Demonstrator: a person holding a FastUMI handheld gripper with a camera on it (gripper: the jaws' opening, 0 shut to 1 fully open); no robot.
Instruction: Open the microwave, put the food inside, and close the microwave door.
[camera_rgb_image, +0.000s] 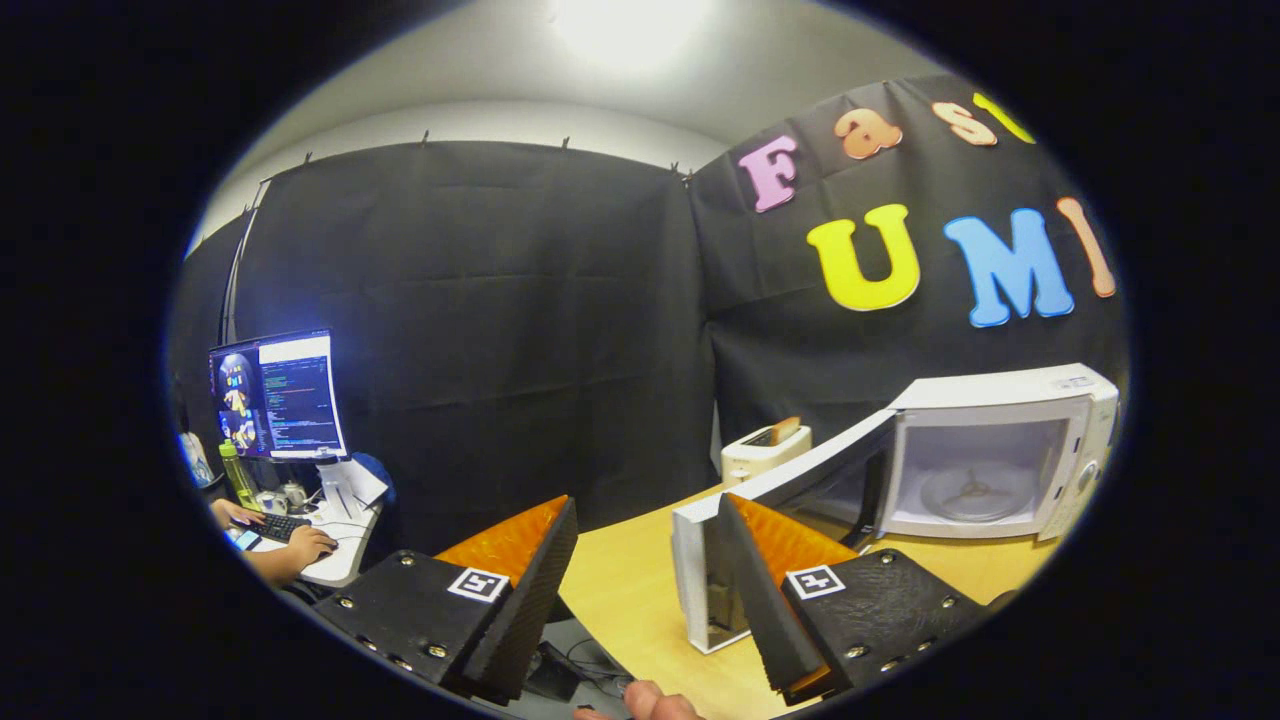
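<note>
tongs spread wide, empty | microwave beyond right finger | door swung open, touching fingertip

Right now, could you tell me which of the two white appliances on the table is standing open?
The microwave: its door is swung wide just ahead of the open claw. The toaster behind holds toast.

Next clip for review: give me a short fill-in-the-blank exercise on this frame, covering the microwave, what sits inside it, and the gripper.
1. The microwave door is ____.
2. Inside the microwave, the glass turntable carries ____ food.
3. The fingers of the hand-held gripper are spread ____, with nothing between them.
4. Beside the microwave on the table stands a white ____ with a slice of bread in it.

Missing words: open; no; open; toaster
</note>
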